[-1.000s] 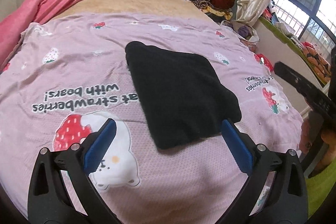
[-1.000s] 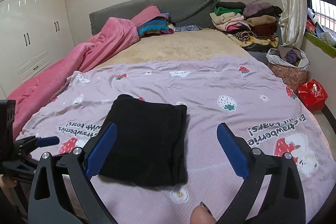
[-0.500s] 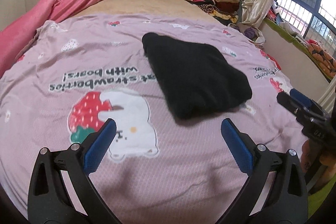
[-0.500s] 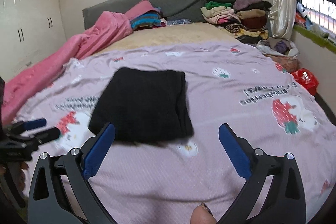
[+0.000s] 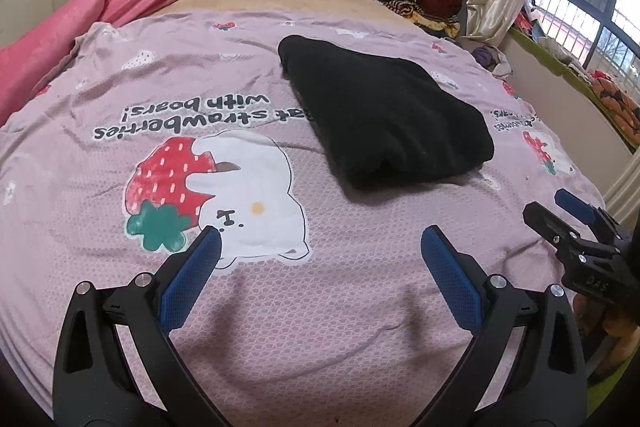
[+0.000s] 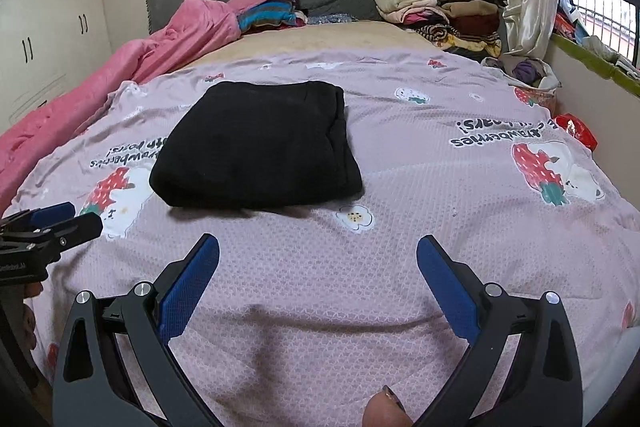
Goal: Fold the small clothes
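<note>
The black garment [image 5: 384, 111] lies folded into a neat block on the bed [image 5: 280, 307], so this piece looks finished. Both the left gripper [image 5: 320, 267] and right gripper [image 6: 318, 267] hover short of it, fingers spread and empty

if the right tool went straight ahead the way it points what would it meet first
Probably the pink strawberry-print bedspread, just right of the folded black knit garment; depth is unclear. The right tool is open and empty.

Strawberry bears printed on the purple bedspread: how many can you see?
2. One strawberry bear is printed left of the folded black garment; the other strawberry bear is on the right, near the bedspread's edge. Folds could hide more.
</note>
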The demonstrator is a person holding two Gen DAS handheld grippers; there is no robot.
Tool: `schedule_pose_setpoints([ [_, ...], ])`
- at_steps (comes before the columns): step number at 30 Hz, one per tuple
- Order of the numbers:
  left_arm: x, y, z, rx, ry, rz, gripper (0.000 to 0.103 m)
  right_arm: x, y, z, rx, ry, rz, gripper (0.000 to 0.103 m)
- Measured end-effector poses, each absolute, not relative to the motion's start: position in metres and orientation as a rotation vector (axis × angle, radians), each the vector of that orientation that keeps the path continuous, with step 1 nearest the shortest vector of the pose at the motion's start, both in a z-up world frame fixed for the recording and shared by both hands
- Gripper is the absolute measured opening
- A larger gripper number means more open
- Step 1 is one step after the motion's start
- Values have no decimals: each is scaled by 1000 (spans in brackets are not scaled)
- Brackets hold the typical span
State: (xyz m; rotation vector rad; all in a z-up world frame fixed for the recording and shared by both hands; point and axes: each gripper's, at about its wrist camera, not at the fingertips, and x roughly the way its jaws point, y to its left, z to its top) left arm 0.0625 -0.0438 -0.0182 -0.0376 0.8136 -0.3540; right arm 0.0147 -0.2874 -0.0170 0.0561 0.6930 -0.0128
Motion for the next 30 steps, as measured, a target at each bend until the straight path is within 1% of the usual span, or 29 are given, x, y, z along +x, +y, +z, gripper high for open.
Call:
schedule_pose_setpoints([
  [30,64,-44,-21,0,834,-295,93,15,-287,-21,55,713,-12,99],
])
